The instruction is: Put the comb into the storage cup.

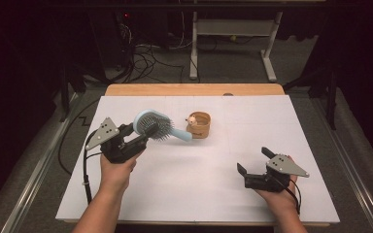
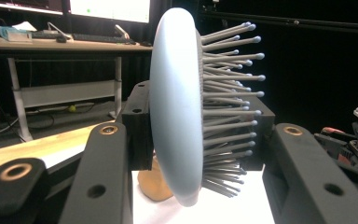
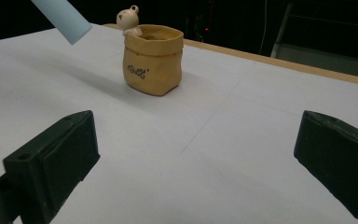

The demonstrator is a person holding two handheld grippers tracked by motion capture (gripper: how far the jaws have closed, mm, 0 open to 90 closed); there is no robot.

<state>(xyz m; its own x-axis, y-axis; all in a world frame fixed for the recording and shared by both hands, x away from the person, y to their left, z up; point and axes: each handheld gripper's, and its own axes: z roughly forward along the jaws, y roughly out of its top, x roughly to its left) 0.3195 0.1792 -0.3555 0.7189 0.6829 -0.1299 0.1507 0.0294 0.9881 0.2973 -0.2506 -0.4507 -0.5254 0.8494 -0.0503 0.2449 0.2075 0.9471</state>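
A: What are the tools like?
B: The left gripper (image 1: 137, 133) and right gripper (image 1: 253, 161) are black, blocky, each topped by a grey three-cornered plate with dark dots.
A: Cables?
B: A black one loops beside the left forearm (image 1: 99, 208). Brass-ringed holes mark the jaws. Bare forearms, no sleeves.

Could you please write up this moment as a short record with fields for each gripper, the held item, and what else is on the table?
left gripper: left gripper, jaws shut on the head of the pale blue plastic hairbrush with grey bristles, lifted off the table
brush pose: handle points toward the pot, bristles face the person
right gripper: right gripper, jaws open, nothing between them, low over the white table cover
other item: small tan sack-shaped pot with a bear figure on its rim, upright
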